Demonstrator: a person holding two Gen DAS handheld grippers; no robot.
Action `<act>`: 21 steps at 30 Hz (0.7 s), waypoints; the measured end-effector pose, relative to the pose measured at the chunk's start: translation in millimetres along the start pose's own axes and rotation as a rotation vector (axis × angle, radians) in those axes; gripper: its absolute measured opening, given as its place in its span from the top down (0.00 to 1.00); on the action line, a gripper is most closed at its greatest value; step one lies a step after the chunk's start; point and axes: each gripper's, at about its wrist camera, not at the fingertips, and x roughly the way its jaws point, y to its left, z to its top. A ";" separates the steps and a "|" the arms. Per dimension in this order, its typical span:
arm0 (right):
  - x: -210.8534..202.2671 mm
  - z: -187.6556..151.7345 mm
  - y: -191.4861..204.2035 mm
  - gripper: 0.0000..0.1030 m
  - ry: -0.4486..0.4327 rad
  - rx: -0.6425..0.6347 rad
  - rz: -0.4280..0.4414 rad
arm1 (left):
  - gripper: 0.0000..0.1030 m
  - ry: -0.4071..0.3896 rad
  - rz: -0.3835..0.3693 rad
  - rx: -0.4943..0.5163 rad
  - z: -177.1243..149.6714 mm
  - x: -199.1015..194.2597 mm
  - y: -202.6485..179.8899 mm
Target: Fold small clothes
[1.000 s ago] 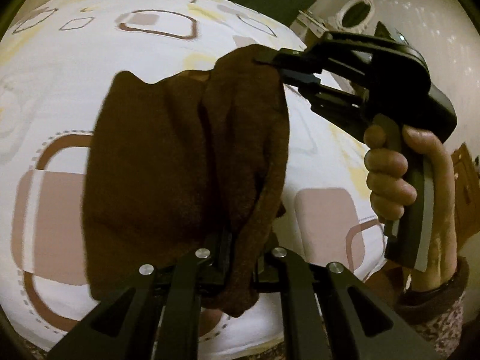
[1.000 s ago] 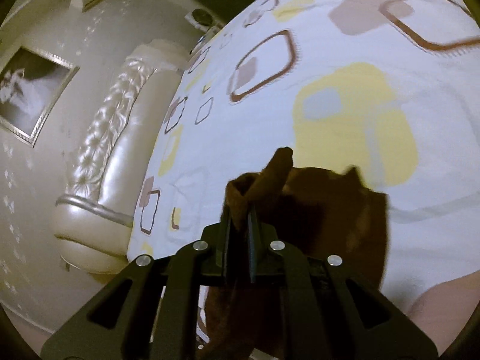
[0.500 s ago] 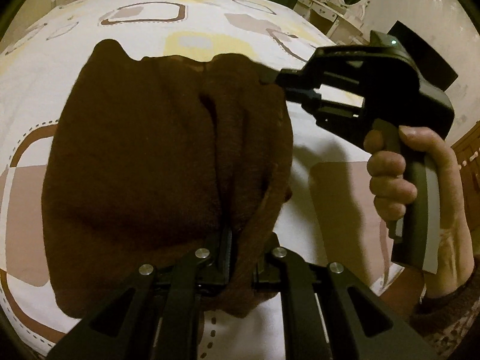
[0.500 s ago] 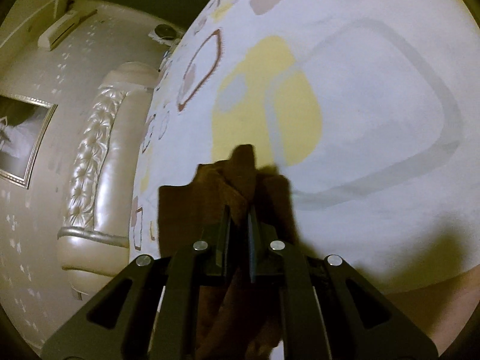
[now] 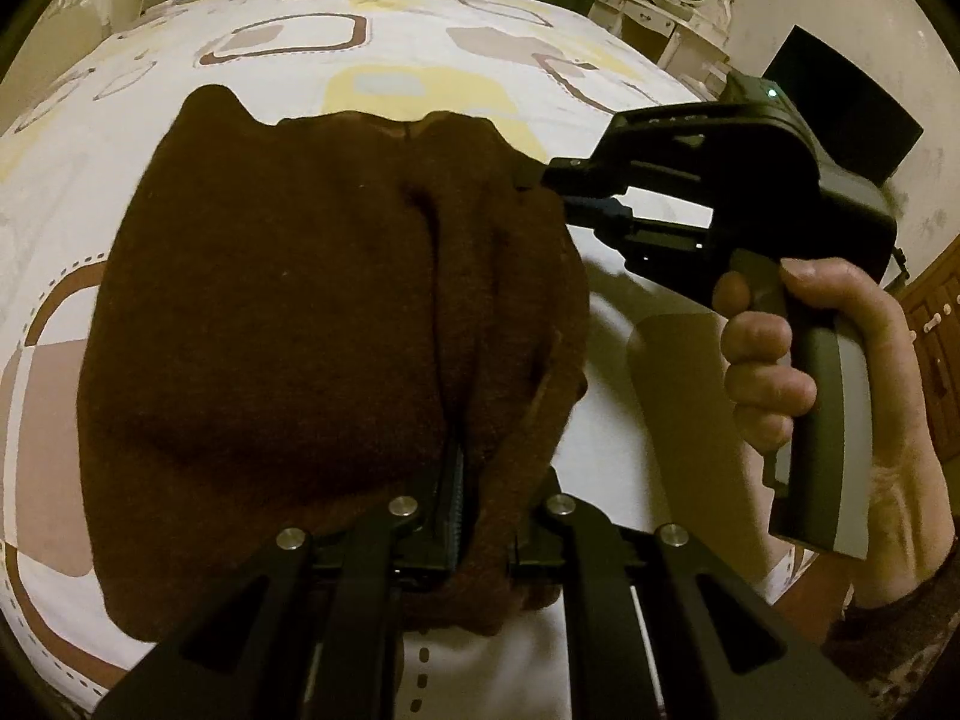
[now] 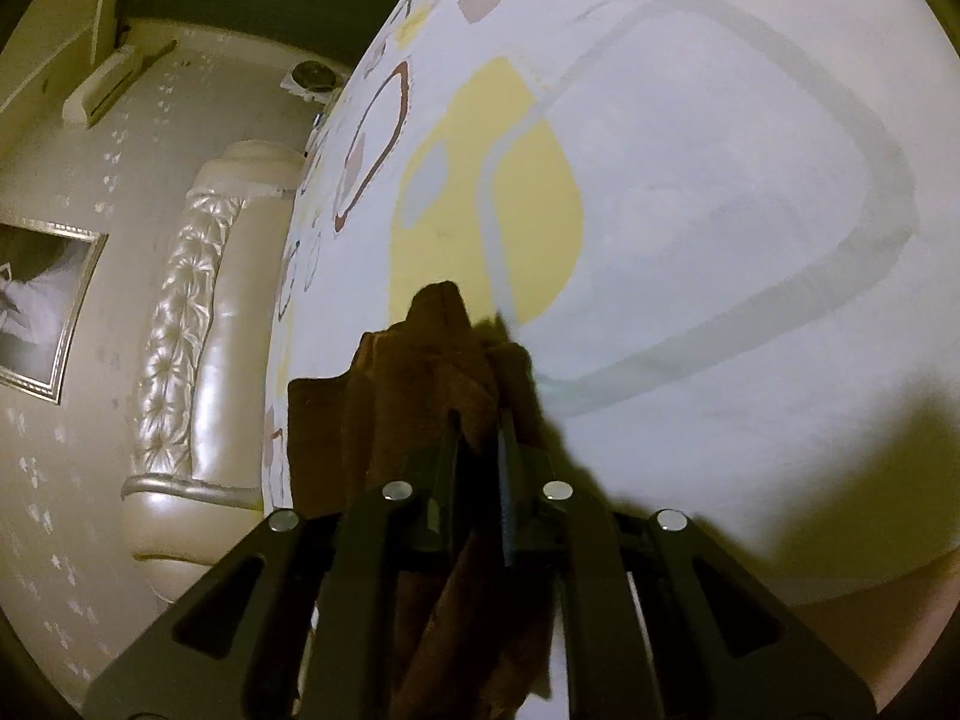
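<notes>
A dark brown knit garment (image 5: 288, 324) hangs spread over the bed, held at two points. My left gripper (image 5: 474, 480) is shut on its near edge at the bottom of the left wrist view. My right gripper (image 5: 540, 180) is shut on the garment's far right corner; a hand holds its handle at right. In the right wrist view the right gripper (image 6: 480, 432) pinches a bunched fold of the brown garment (image 6: 432, 360) above the bedsheet. The fingertips of both are buried in cloth.
The bed (image 5: 390, 36) has a white sheet with brown, yellow and grey rounded squares. A padded cream headboard (image 6: 192, 312) and a framed picture (image 6: 42, 300) are at left in the right wrist view. White furniture (image 5: 678, 30) stands beyond the bed.
The garment has come down toward the bed and spread wider. Both grippers have stayed shut on it, and the right one has moved lower over the sheet.
</notes>
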 end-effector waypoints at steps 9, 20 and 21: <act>-27.0 -19.1 -13.2 0.70 -0.050 0.034 0.013 | 0.84 0.004 -0.001 0.009 4.0 1.2 -0.5; -55.8 -62.0 -16.8 0.55 -0.069 0.018 -0.011 | 0.36 -0.018 -0.115 0.040 -1.9 -22.6 -13.9; -59.0 -65.1 -15.3 0.55 -0.075 0.017 -0.015 | 0.32 -0.019 -0.162 0.032 -4.3 -29.4 -11.4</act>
